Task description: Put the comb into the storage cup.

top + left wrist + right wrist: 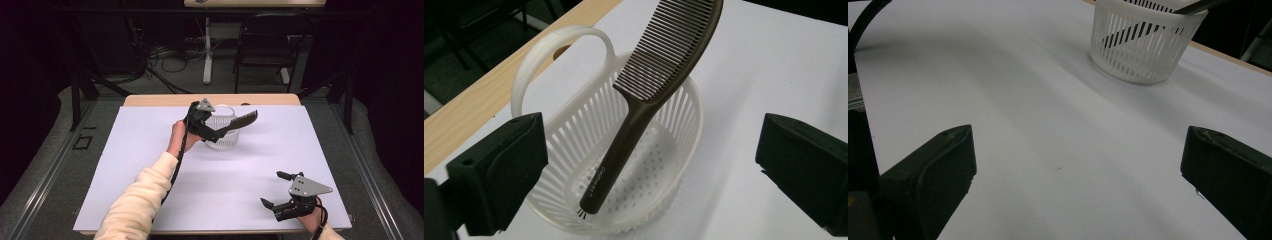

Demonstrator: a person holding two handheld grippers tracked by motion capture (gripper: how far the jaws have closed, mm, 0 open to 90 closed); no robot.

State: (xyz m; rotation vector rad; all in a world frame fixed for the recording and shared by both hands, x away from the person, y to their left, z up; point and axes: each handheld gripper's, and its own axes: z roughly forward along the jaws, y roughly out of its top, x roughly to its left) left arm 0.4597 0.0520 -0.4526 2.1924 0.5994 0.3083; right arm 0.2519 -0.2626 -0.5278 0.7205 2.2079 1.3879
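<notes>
From above, the left tongs (212,131) hang over the near edge of a white slotted basket (223,140) toward the far side of the table (145,165), with a dark comb (245,120) sticking out of the basket just beyond them, its toothed end tilted up and away. The right tongs (274,191) sit well apart from all that, low at the near corner of the table, jaws spread wide with nothing between them. Looking along the left tongs (651,150), the jaws stand wide apart on either side of the basket (574,135); the comb (649,95) stands leaning between them but touches neither pad, its handle end resting on the perforated basket floor and its teeth rising past the rim. The basket's looped handle (554,50) arches up behind the left-hand jaw. Looking along the right tongs (1078,165), the jaws gape over bare table (1038,125), and the basket (1143,50) sits far ahead of them, the comb (1198,6) poking above its rim.
</notes>
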